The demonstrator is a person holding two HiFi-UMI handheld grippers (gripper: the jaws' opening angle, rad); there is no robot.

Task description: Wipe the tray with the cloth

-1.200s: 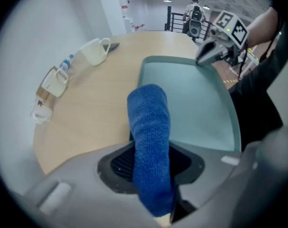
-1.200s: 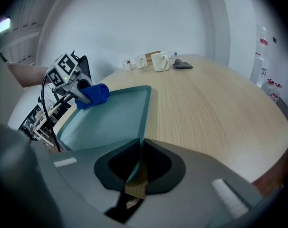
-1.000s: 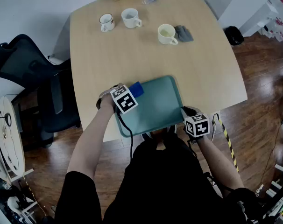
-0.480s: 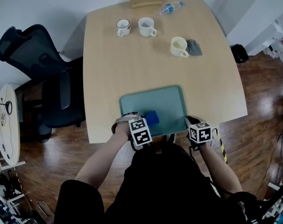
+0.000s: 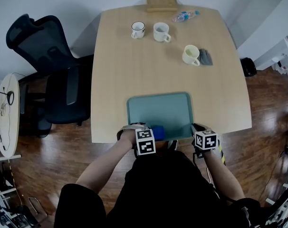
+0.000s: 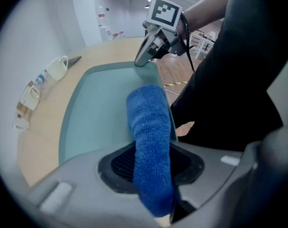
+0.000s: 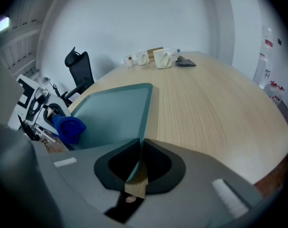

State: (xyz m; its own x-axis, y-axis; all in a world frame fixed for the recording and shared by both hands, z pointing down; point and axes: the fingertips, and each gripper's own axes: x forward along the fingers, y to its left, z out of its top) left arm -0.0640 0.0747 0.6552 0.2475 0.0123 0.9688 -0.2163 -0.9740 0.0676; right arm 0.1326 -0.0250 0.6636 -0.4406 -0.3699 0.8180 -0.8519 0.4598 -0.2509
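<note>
The teal tray (image 5: 158,109) lies at the table's near edge. A folded blue cloth (image 6: 148,127) sticks out of my left gripper (image 6: 151,163), whose jaws are shut on it. The cloth (image 5: 158,132) rests on the tray's near rim, left of the middle. My right gripper (image 7: 138,161) is shut on the tray's near right corner (image 7: 145,127). In the head view the left gripper (image 5: 151,136) and the right gripper (image 5: 197,130) sit at the two ends of the tray's near side. The right gripper view shows the left gripper (image 7: 53,122) with the cloth (image 7: 68,127) across the tray.
At the table's far end stand three mugs (image 5: 138,30) (image 5: 161,32) (image 5: 191,55), a grey rag (image 5: 206,57), a water bottle (image 5: 186,16) and a wooden block (image 5: 161,4). An office chair (image 5: 49,56) is by the table's left side. The person's body is close against the near edge.
My left gripper has dragged the blue cloth from the tray's far left corner back to its near rim. The right gripper has kept its hold on the near right corner.
</note>
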